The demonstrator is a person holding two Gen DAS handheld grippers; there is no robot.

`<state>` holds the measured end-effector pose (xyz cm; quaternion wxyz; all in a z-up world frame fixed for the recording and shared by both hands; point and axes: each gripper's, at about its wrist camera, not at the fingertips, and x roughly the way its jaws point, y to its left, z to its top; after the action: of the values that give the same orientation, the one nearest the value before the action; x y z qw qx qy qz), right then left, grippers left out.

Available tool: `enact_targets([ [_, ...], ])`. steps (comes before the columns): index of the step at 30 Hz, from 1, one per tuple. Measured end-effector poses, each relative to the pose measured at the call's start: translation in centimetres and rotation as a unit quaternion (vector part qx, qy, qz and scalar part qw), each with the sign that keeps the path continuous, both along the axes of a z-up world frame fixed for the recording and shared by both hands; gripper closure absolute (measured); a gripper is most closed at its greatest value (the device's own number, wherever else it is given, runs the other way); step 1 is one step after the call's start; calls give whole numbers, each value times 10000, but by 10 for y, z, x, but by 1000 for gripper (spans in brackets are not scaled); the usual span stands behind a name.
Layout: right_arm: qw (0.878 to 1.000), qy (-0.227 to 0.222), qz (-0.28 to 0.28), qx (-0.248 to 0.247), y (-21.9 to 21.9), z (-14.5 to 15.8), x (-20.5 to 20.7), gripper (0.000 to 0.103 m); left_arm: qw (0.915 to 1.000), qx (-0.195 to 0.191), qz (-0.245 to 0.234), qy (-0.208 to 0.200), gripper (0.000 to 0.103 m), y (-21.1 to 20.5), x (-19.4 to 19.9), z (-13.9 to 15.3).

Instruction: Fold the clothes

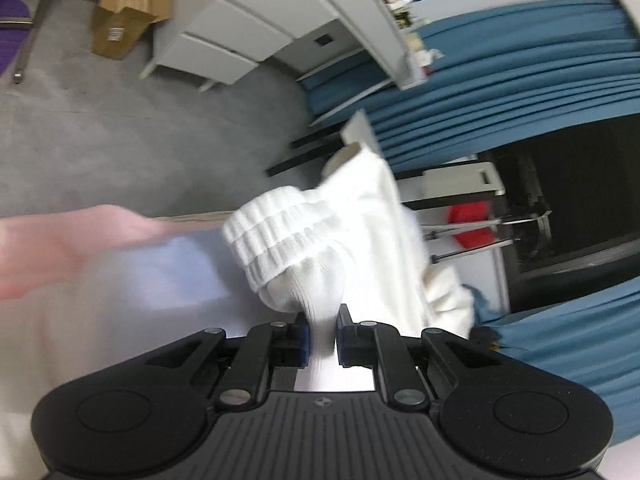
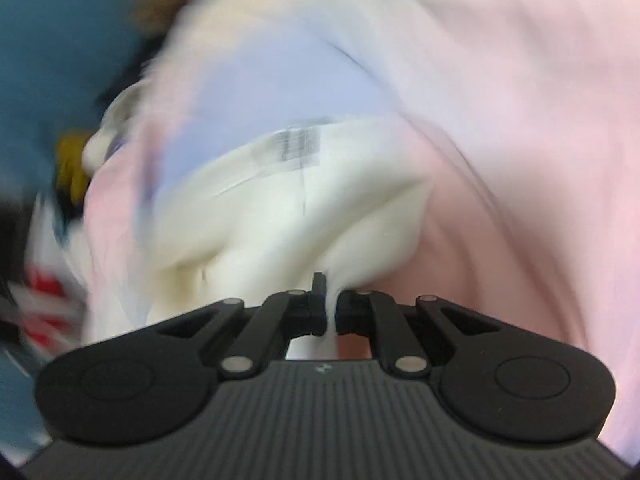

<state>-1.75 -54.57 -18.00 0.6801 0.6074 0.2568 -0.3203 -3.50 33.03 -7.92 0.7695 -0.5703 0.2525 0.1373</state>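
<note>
Left wrist view: left gripper (image 1: 322, 332) clenched on white garment (image 1: 348, 236), ribbed cuff bunched just beyond fingertips. Pink cloth (image 1: 60, 248) at left, blurred. One open cardboard box (image 1: 128, 8) on far floor, contents not visible.

Right wrist view: heavy blur. Right gripper (image 2: 330, 312) pinching cream garment (image 2: 288, 208); pink fabric (image 2: 520, 140) behind, outline unclear.

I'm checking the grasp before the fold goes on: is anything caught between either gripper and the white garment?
Nothing visible. The left gripper is shut directly on the white garment near its ribbed cuff. The right gripper also pinches cream-white cloth, with pink fabric behind it; that view is blurred.
</note>
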Motion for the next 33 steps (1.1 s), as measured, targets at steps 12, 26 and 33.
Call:
enact_targets([
  [12, 9990, -351, -245, 101, -22, 12, -31, 93, 9947, 888, -469, 233, 92, -6, -8, 28],
  [26, 9736, -192, -313, -2252, 22, 85, -16, 93, 9297, 3334, -1468, -540, 71, -126, -19, 137],
  [33, 9617, -533, 1050, -2475, 37, 78, 40, 93, 9024, 3595, -2276, -677, 66, -215, 38, 131],
])
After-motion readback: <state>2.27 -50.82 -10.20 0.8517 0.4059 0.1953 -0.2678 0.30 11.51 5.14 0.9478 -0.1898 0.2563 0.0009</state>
